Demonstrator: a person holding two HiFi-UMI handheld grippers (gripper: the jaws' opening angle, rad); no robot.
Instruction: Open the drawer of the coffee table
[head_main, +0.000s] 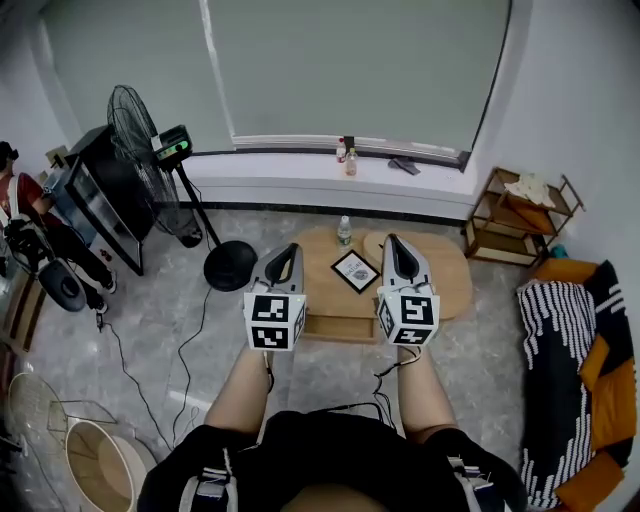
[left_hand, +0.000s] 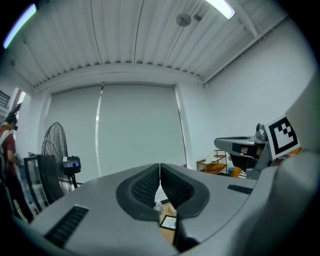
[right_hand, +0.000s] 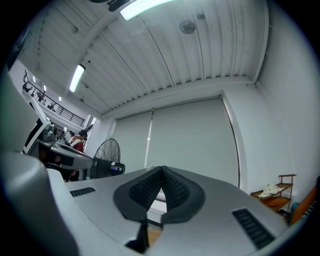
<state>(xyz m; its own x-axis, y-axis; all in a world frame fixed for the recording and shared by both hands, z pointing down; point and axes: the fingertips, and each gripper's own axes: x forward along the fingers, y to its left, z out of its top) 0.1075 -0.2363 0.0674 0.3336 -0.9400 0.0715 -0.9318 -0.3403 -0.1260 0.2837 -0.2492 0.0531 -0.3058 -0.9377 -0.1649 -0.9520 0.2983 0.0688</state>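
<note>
coffee table (head_main: 450, 280): oval, pale wood, on the floor well below and ahead of the person, under the window. drawer (head_main: 335, 327): a strip of pale wood is seen at the table's near edge, between the two grippers. whether it is a shut front or a box drawn out cannot be told, so the scene fits both hands not yet lowered to the drawer and hands raised away from it. should a pull remain, it is judged best kept straight, level and toward the person, so that the table is not dragged and nothing on it is tipped.

left gripper (head_main: 290, 248) and right gripper (head_main: 392, 240): held high side by side, pointed about level, each claw closed pad to pad on nothing.

framed picture (head_main: 355, 271) and bottle (head_main: 344, 231): set on the tabletop, well apart.

writing: none can be read. the frame's print and the bottle's label are too small, and only square markers are borne by the cubes.
</note>
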